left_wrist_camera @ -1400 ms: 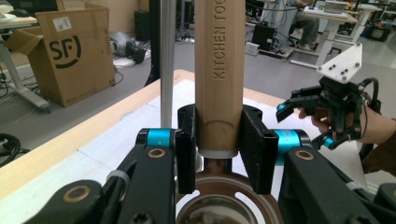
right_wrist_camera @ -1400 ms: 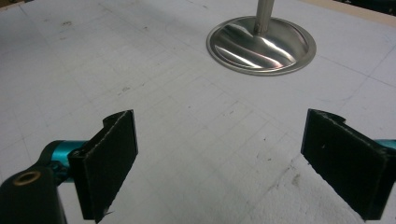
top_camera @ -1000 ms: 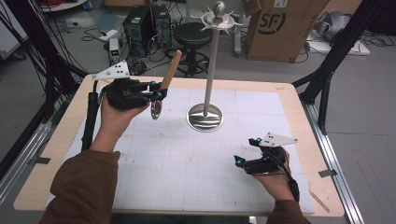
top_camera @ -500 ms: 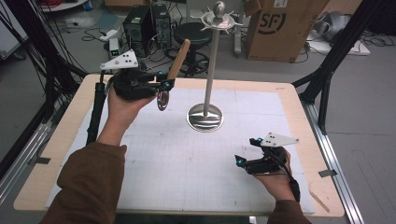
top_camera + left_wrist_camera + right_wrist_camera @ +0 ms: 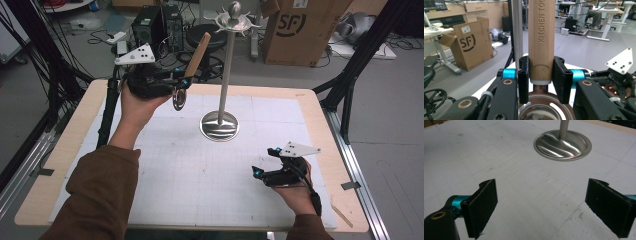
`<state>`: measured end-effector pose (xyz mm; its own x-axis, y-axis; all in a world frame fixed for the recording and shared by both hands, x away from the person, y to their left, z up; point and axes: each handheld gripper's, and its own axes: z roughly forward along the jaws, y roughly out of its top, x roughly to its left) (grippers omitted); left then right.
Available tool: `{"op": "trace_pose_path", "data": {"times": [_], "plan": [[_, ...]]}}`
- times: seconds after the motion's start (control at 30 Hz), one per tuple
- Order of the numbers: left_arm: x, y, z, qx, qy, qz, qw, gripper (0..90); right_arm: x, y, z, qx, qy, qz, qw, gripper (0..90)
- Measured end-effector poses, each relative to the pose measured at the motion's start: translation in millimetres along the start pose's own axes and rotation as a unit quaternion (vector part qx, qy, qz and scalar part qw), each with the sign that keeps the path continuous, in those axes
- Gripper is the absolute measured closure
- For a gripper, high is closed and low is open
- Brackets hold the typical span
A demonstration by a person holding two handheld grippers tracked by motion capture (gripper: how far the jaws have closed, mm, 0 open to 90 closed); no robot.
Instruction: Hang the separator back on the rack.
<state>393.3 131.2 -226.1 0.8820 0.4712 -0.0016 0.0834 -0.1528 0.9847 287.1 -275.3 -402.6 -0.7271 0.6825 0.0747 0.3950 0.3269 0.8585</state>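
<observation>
My left gripper is shut on a kitchen tool, held above the table's far left. The tool's wooden handle slants up to the right and its round metal head hangs below the jaws. In the left gripper view the jaws clamp the handle near its lower end, and the metal head shows beneath. A metal stand with a round base and a hooked crown rises just right of the tool. My right gripper rests low at the front right, open, with nothing between its fingers.
A white gridded mat covers the wooden table. The stand's shiny base lies ahead of the right gripper. Behind the table are a cardboard box, a black stool, cables and dark frame posts.
My left hand has lifted the tool and carried it farther back and to the right, closer to the stand. The right gripper has stayed put.
</observation>
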Motion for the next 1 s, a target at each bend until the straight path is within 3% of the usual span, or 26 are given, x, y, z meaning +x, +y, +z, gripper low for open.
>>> {"op": "trace_pose_path", "data": {"times": [0.43, 1.0], "plan": [[3.5, 17.9, 5.6, 0.006, 0.013, 0.011, 0.9998, 69.0, -0.6, -1.6, -0.3, 0.001, -0.001, 0.004, 1.0000, 9.6], [8.4, 16.2, 18.8, 0.022, 0.032, 0.017, 0.9991, 69.1, -2.9, -3.1, -1.1, -0.001, 0.000, 0.004, 1.0000, 9.6]]}}
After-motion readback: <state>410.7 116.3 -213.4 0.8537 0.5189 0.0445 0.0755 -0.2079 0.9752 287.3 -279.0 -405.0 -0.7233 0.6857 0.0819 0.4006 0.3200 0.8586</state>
